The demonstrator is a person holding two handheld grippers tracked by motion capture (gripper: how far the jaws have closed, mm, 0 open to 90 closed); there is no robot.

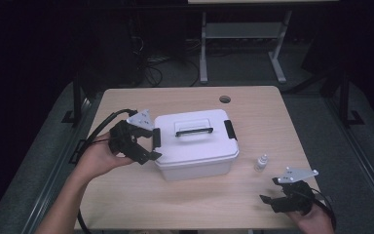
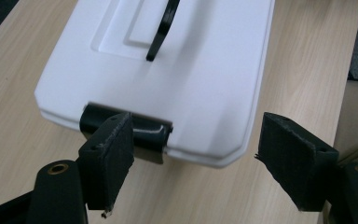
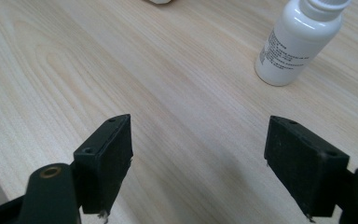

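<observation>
Here the left gripper (image 1: pixel 148 141), jaws wide and empty, sits at the white box's (image 1: pixel 197 146) nine o'clock end, facing its black latch (image 2: pixel 126 133). Hook one pad squarely under the latch. The right gripper (image 1: pixel 272 191) waits wide.

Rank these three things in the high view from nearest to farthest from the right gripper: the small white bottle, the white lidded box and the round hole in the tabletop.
Measured from the right gripper:
1. Small white bottle, standing just beyond it, right of the box.
2. White lidded box, at the table's middle.
3. Round hole, near the table's far edge.
</observation>
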